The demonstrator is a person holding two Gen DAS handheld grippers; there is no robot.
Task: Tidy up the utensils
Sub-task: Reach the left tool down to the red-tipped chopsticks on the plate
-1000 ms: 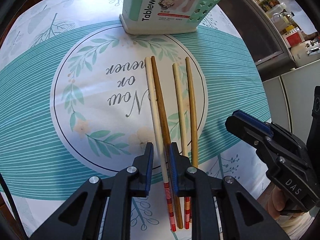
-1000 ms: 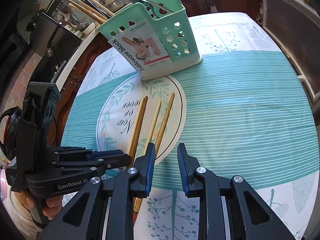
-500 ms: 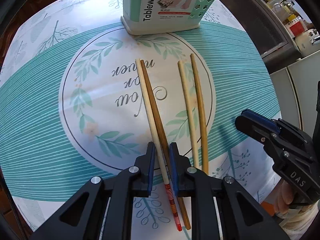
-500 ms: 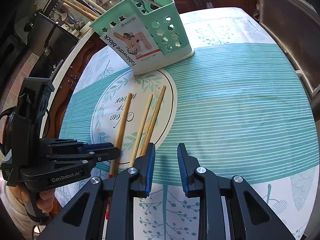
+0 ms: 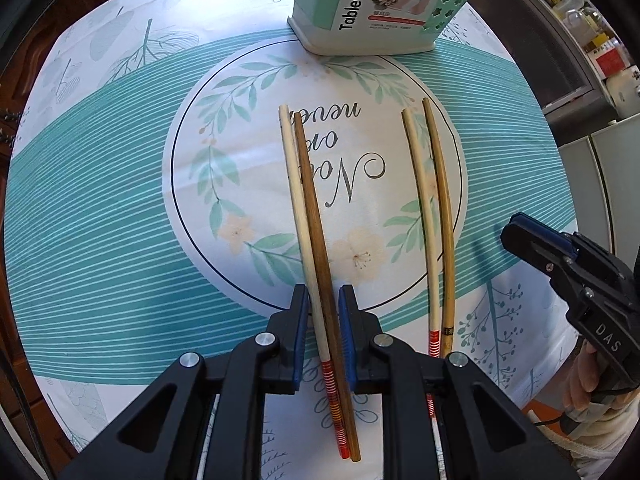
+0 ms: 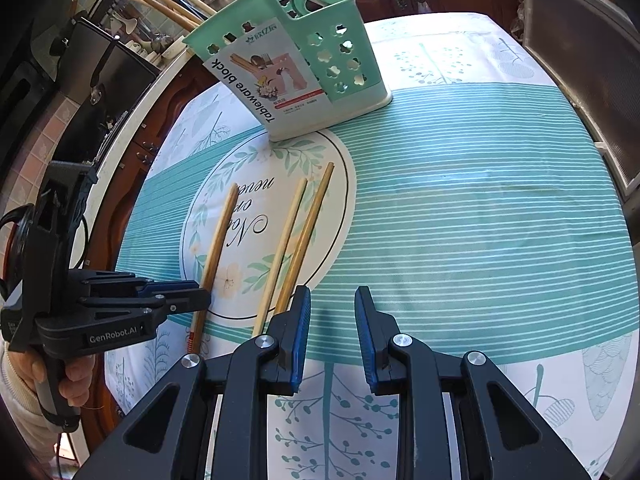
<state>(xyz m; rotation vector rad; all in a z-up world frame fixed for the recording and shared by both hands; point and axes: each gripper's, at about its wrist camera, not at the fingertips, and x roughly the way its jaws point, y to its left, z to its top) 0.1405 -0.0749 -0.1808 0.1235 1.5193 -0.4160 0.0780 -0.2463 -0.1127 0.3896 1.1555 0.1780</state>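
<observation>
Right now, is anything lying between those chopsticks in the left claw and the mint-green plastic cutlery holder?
Nothing visible: between the pale and dark-brown chopstick pair in the left gripper and the mint-green plastic holder lies bare tablecloth.

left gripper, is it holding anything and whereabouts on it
The left gripper is shut on a pair of chopsticks, one pale and one dark brown, gripping them toward their thick handle ends, just ahead of the red-striped band. The right gripper holds nothing.
</observation>
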